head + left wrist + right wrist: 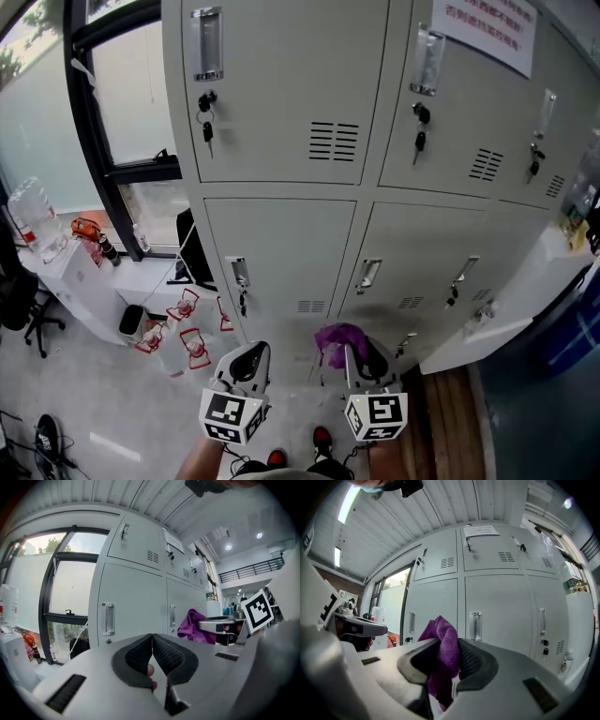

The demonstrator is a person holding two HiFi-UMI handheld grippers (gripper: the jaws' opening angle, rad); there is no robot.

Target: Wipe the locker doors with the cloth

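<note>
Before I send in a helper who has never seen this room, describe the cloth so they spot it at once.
Face the grey lockers; two grippers hover before the lower row. The cloth sits pinched in the fingers of the right gripper. It is the only purple, crumpled thing there; the left gripper is shut and empty.

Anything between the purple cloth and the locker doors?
No: right gripper view shows only open air between the cloth and the lower locker doors.
</note>
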